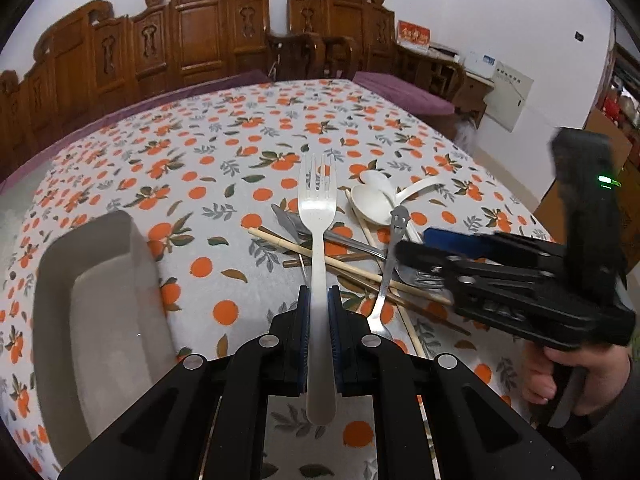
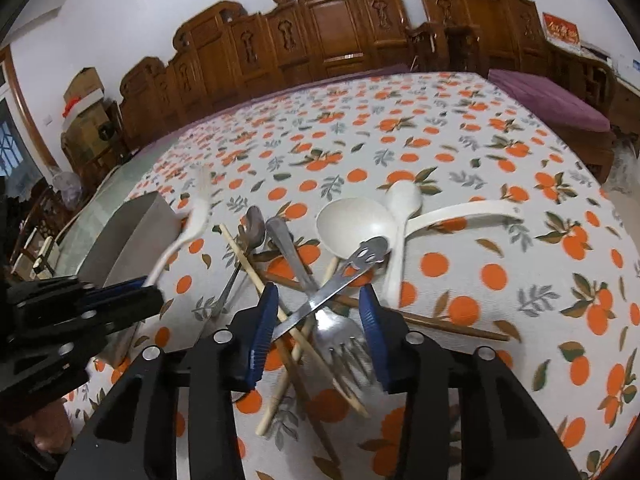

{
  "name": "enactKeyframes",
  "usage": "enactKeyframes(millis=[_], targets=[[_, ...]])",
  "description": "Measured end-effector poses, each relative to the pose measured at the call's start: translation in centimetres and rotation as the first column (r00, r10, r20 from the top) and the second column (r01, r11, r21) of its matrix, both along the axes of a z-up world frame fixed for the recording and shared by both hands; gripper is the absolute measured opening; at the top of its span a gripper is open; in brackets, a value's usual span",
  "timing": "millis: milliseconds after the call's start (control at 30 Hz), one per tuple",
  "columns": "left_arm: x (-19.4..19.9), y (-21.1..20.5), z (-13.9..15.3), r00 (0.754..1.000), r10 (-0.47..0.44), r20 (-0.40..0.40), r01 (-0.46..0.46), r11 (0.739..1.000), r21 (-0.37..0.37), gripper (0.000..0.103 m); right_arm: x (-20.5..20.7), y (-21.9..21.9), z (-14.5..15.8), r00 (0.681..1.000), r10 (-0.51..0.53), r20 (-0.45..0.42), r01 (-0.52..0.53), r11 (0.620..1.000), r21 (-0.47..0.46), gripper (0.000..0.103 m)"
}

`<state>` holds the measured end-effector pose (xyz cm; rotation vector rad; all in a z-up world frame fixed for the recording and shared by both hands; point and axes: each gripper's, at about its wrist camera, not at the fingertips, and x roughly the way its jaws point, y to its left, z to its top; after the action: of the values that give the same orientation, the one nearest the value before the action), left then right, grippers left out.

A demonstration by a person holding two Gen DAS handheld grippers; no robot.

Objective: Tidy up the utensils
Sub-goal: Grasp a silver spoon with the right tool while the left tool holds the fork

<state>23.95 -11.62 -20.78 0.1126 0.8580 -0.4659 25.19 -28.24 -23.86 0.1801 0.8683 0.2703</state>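
My left gripper (image 1: 319,304) is shut on a white fork (image 1: 317,216), held above the table with its tines pointing forward; the fork also shows blurred in the right wrist view (image 2: 192,224). A pile of utensils lies on the cloth: steel fork (image 2: 340,332), steel spoon with a smiley handle (image 2: 340,276), wooden chopsticks (image 2: 256,268), white ladle (image 2: 356,224) and white spoon (image 2: 402,216). My right gripper (image 2: 320,328) is open, its jaws on either side of the steel fork and smiley spoon. The right gripper shows in the left wrist view (image 1: 416,256).
A grey rectangular tray (image 1: 100,288) stands left of the pile, also in the right wrist view (image 2: 132,232). The table has an orange-patterned cloth (image 1: 224,140). Carved wooden chairs (image 1: 200,32) line the far side.
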Motion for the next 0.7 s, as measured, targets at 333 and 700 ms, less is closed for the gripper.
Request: enactKeyframes(millis=[333, 700], targets=[[-1.3, 2.2, 2.0, 1.0, 0.016, 0.024, -0.015, 0.999, -0.043, 0.008, 3.1, 2.1, -0.7, 0.998, -0.023, -0.058, 0.015, 0.991, -0.133, 0.044], [-1.9, 3.8, 3.6, 0.998, 0.043, 0.052, -0.039, 0.996, -0.077, 0.008, 4.3, 2.3, -0.1, 0.994, -0.054, -0.098, 0.04, 0.989, -0.145, 0.039]])
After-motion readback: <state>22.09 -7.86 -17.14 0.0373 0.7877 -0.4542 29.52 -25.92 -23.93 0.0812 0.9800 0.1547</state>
